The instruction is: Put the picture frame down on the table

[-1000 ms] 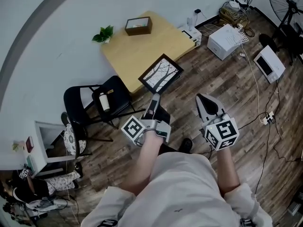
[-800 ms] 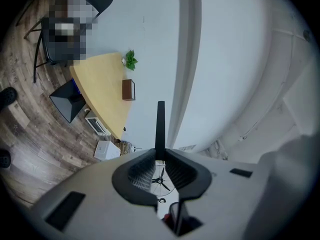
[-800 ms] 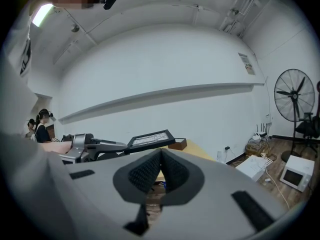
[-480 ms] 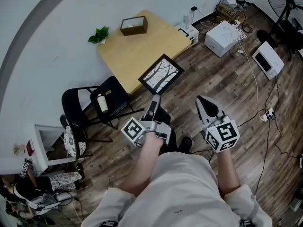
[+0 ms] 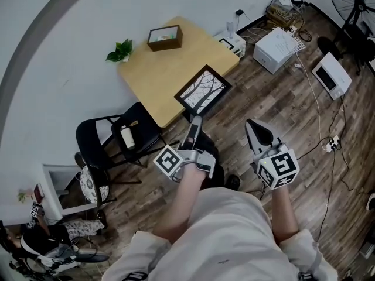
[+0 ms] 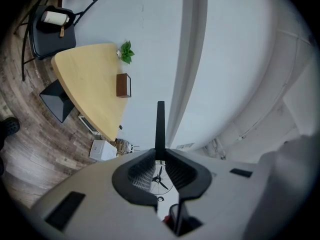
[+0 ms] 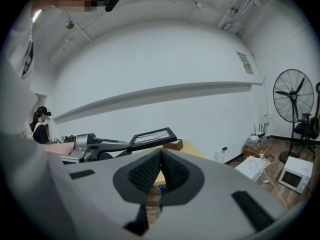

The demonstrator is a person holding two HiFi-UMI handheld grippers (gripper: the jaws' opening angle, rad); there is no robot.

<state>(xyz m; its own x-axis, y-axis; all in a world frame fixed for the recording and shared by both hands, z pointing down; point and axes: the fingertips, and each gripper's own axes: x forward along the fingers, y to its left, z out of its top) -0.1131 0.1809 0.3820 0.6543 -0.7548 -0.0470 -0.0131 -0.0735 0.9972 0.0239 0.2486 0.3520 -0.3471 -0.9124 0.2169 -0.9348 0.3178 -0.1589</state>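
Wood counter [image 5: 153,70] close ahead: left gripper [image 5: 196,120] jaws clamp picture frame [image 5: 203,90] edge, near-flat for set-down; right gripper [image 5: 252,124] jaws pinched together, empty.

The picture frame [image 5: 203,90] has a black border around a black-and-white print of bare trees. It is off the surface [image 5: 158,69], nearly level with the print facing up. The left hand-held gripper [image 5: 196,120] clamps its near edge, above the near edge of that light wooden surface.
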